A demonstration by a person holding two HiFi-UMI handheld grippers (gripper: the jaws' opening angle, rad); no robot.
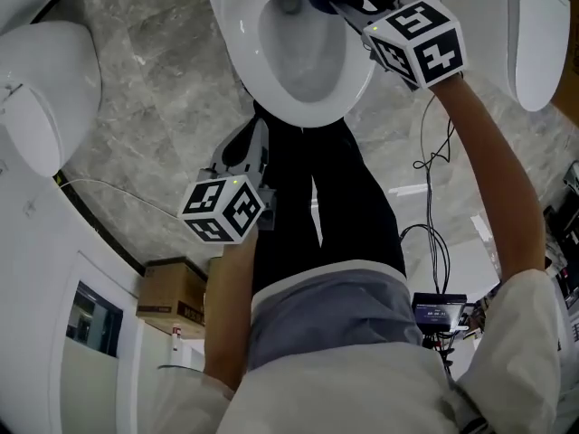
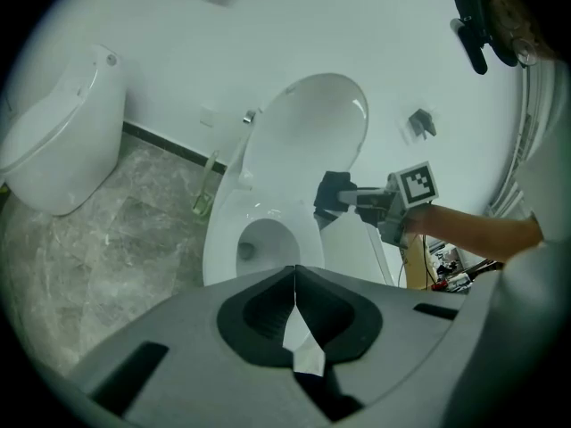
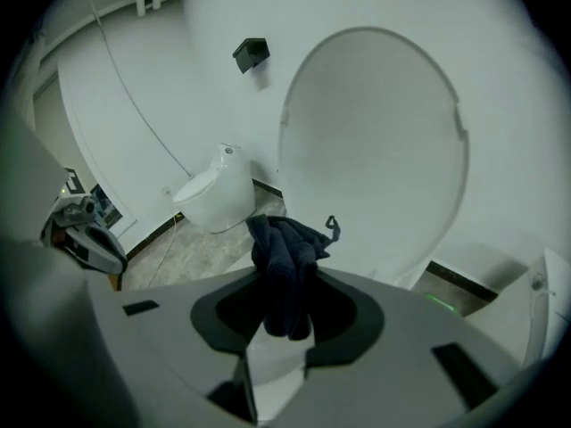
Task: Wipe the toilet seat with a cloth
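Over the toilet's rear rim, the right gripper (image 3: 284, 306) pinches a bunched dark blue cloth (image 3: 284, 257). The cloth sits at the back right of the toilet seat (image 1: 237, 57); contact is unclear. The lid (image 3: 375, 141) stands raised. The left gripper (image 2: 294, 283) has its jaws pressed together with nothing between them, and is low by the person's legs (image 1: 326, 206), near the bowl's front.

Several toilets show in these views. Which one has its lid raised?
The middle toilet, where the right tongs hold the dark cloth. Its lid stands upright, while the toilet on the left has its lid down.
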